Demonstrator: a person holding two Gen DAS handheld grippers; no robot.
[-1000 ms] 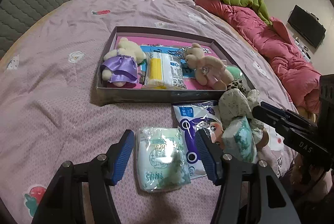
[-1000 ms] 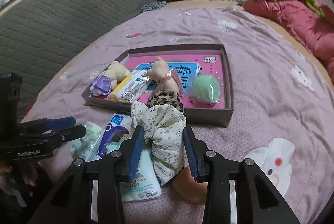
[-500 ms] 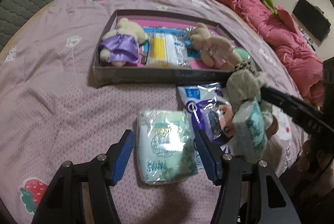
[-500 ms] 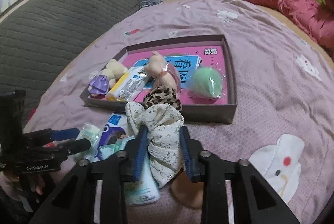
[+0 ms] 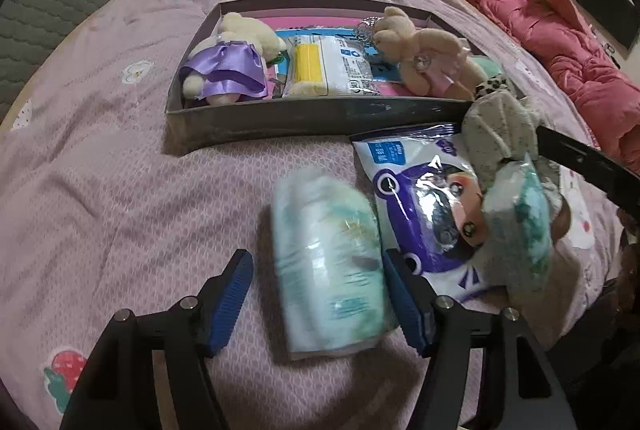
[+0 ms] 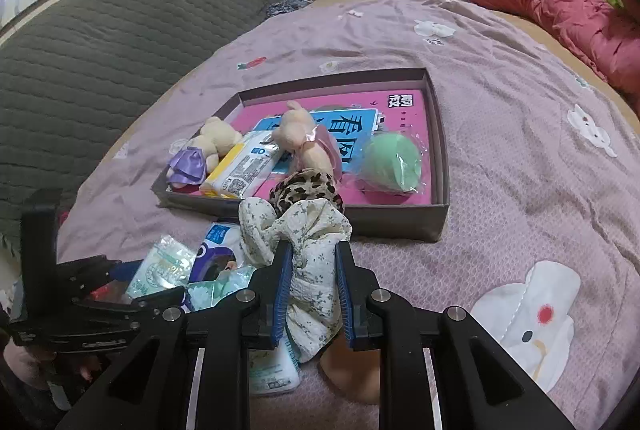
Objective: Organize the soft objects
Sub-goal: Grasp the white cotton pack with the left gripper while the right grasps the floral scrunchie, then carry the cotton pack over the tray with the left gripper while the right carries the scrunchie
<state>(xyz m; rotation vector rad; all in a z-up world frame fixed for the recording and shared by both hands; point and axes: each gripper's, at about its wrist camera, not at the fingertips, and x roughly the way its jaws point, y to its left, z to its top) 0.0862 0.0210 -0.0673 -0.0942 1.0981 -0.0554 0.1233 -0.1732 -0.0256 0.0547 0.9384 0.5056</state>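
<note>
On the bed, the left claw (image 5: 318,304) is opening around a tissue pack (image 5: 330,266) — not gripping; the right claw (image 6: 312,294) is closing, clenched on a floral scrunchie (image 6: 304,250) just before the box (image 6: 438,165).

Left gripper (image 5: 318,304) and right gripper (image 6: 312,292): black angular frames are fitted with ribbed blue pads (image 5: 230,304) and round silver screws (image 6: 245,296); small white lettering is printed on the left body.
</note>
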